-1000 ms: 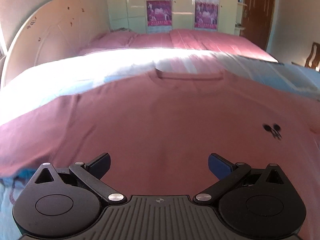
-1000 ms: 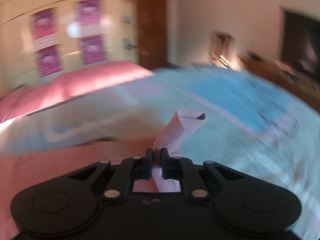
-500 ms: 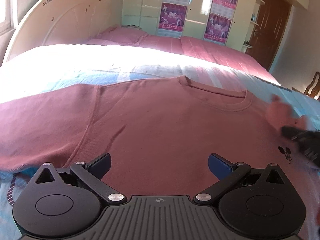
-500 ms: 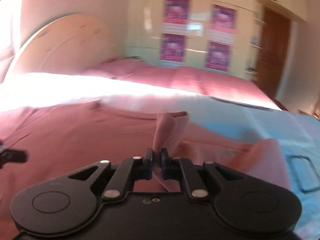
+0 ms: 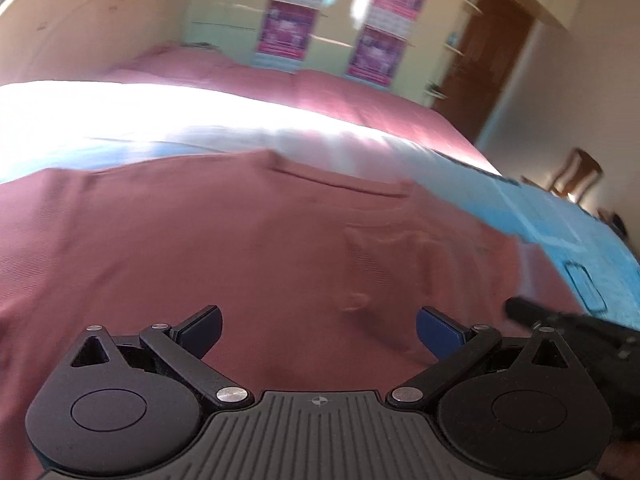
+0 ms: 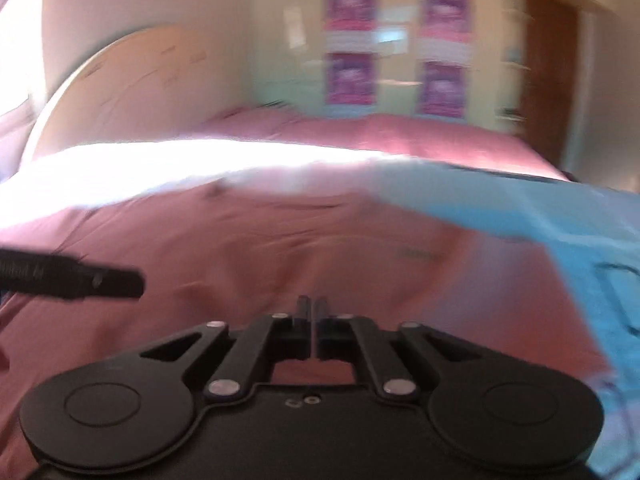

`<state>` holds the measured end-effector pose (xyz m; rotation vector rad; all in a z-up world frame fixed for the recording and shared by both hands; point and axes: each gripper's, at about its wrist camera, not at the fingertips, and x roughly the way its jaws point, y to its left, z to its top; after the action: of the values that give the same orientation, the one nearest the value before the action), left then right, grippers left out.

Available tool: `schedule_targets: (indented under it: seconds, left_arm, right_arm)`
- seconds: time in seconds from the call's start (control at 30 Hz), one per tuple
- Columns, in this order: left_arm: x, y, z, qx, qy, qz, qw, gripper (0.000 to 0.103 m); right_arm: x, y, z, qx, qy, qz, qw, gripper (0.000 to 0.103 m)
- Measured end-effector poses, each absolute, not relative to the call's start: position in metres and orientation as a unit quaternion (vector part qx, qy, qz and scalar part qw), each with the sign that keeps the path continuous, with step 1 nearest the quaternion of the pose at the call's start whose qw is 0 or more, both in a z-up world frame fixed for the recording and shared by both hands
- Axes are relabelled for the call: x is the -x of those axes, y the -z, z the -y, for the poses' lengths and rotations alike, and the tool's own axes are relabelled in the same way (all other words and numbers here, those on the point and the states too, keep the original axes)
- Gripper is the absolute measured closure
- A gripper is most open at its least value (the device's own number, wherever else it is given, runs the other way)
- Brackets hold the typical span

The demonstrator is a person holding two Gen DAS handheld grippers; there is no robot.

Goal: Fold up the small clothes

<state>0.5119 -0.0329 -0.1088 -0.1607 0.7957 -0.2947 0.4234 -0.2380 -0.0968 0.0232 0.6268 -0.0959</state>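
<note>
A pink long-sleeved top (image 5: 240, 248) lies spread on the bed, its neckline (image 5: 340, 184) at the far side. Its right sleeve lies folded over the body (image 5: 384, 264). My left gripper (image 5: 318, 326) is open and empty just above the top's lower part. My right gripper (image 6: 311, 308) is shut over the top (image 6: 280, 248), with no cloth showing between its fingers. It also shows at the right edge of the left wrist view (image 5: 560, 328). The left gripper's finger (image 6: 80, 278) shows at the left of the right wrist view.
The bed carries a light blue and white sheet (image 5: 560, 216) and a pink cover (image 5: 360, 96) further back. A curved headboard (image 6: 140, 76) stands at the left. Cupboards with posters (image 5: 372, 40), a brown door (image 5: 488, 60) and a wooden chair (image 5: 576, 176) lie beyond.
My right gripper carried the sleeve cuff left across the top and no longer holds it; the sleeve now lies folded on the body. My left gripper stayed open, shifting slightly.
</note>
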Motion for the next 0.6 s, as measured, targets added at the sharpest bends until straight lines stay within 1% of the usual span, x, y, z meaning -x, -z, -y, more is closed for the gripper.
schedule_targets:
  seconds: [0.07,0.1,0.13,0.17,0.2,0.3,0.33,0.37,0.5,0.6]
  left_arm:
    - [-0.52,0.113,0.057,0.05,0.146,-0.397,0.905,0.001]
    - [-0.525,0.115,0.067,0.038,0.144,-0.405,0.902,0.005]
    - [-0.528,0.117,0.074,0.031,0.145,-0.411,0.9,0.041]
    - [-0.534,0.122,0.083,0.025,0.143,-0.423,0.894,0.062]
    - [-0.538,0.124,0.088,0.026,0.146,-0.427,0.892,0.076]
    - [-0.543,0.124,0.104,0.007,0.143,-0.42,0.896,0.076]
    - [-0.544,0.123,0.106,0.004,0.144,-0.417,0.897,0.08]
    - [-0.544,0.123,0.105,0.004,0.146,-0.41,0.9,0.098]
    - [-0.528,0.094,0.072,0.047,0.145,-0.346,0.926,0.098]
    - [-0.521,0.082,0.051,0.049,0.137,-0.328,0.934,0.098]
  right_arm:
    - [-0.413,0.09,0.263,-0.029,0.095,-0.3,0.949,0.1]
    - [-0.408,0.088,0.273,-0.038,0.121,-0.296,0.947,0.1]
    - [-0.404,0.086,0.287,-0.048,0.144,-0.291,0.945,0.099]
    - [-0.398,0.085,0.296,-0.059,0.162,-0.288,0.942,0.098]
    - [-0.391,0.083,0.307,-0.071,0.185,-0.285,0.938,0.097]
    - [-0.372,0.085,0.339,-0.12,0.247,-0.275,0.921,0.095]
    - [-0.364,0.085,0.352,-0.141,0.27,-0.274,0.912,0.095]
    - [-0.354,0.091,0.364,-0.155,0.285,-0.274,0.905,0.095]
    - [-0.34,0.103,0.387,-0.199,0.312,-0.278,0.886,0.095]
    - [-0.337,0.105,0.388,-0.208,0.302,-0.278,0.888,0.095]
